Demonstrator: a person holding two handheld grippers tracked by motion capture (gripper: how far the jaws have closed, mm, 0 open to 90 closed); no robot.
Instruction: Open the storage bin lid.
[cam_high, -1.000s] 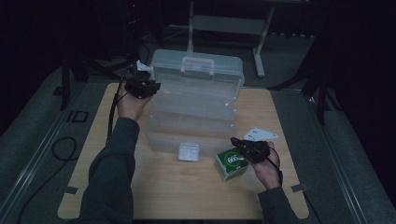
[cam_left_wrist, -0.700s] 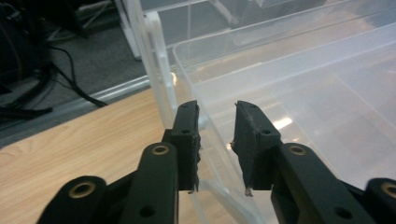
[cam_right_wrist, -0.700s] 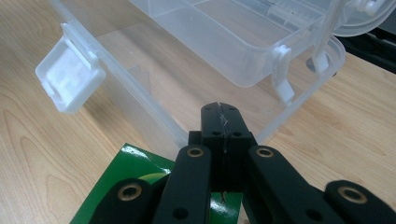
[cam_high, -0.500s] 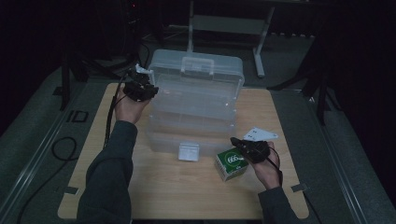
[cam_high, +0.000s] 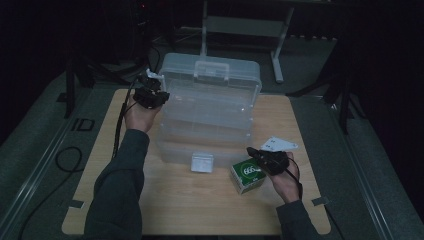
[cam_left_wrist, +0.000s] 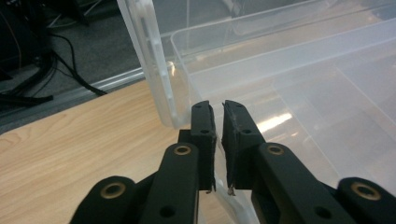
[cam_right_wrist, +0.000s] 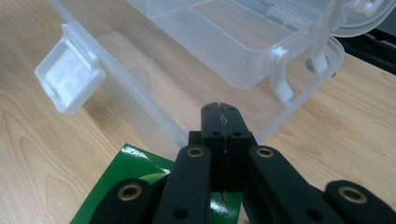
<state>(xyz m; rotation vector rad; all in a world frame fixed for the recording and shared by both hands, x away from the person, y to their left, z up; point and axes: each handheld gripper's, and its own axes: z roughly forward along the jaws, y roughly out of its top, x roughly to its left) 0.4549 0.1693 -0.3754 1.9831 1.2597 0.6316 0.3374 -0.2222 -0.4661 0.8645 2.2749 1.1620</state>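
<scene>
A clear plastic tiered box (cam_high: 210, 100) stands open in the middle of the wooden table (cam_high: 175, 205), its trays stepped toward me. My left gripper (cam_high: 159, 95) is at the box's far left corner. In the left gripper view my left gripper (cam_left_wrist: 218, 116) straddles the upper tray's thin rim (cam_left_wrist: 180, 60), its jaws closed to a narrow slit on it. A green carton (cam_high: 246, 175) lies near the box's front right. My right gripper (cam_high: 252, 152) hovers over the green carton (cam_right_wrist: 126, 186) with jaws pressed together, holding nothing.
A white latch (cam_high: 202, 162) hangs at the front of the lowest tray, also seen as the latch (cam_right_wrist: 70, 81) in the right gripper view. A white card (cam_high: 277, 145) lies right of the box. A metal stand (cam_high: 240, 25) and cables sit beyond the table.
</scene>
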